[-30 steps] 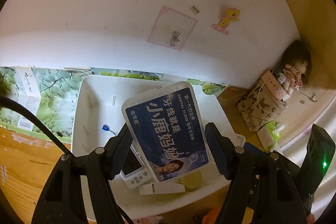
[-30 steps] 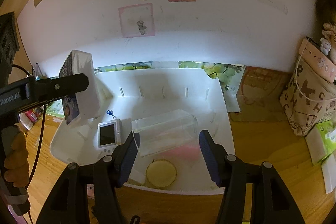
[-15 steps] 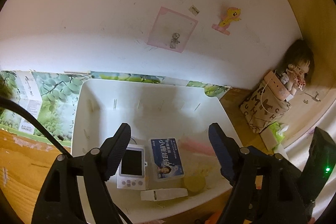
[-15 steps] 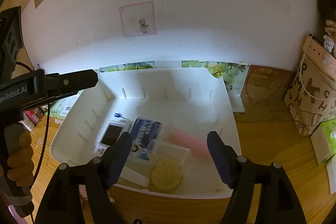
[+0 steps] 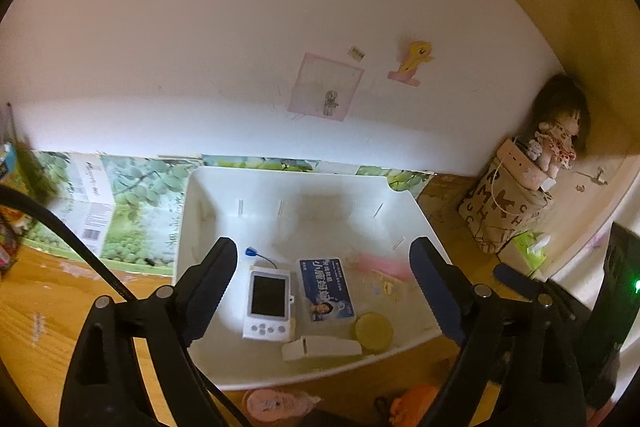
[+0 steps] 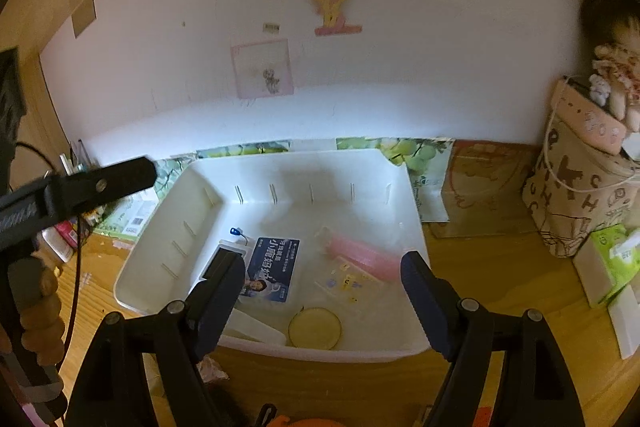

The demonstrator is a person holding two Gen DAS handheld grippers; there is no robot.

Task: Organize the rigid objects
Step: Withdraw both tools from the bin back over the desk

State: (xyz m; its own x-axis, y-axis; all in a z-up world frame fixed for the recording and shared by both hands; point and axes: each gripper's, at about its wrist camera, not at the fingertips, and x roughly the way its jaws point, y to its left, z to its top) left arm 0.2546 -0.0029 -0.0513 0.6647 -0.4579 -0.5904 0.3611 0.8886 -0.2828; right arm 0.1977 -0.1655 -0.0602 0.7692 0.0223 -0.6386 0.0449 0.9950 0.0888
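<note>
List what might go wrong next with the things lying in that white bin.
1. The white bin is crowded at its near end: the dental floss box lies beside the handheld game console, so reaching for one may nudge the other.
2. The clear plastic box is hard to see; the opening, empty jaws might misjudge its edges.

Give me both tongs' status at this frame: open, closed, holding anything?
Left tongs: opening, nothing between them; they hang above the white bin.
Right tongs: opening too, nothing held; the clear box lies in the bin.
</note>
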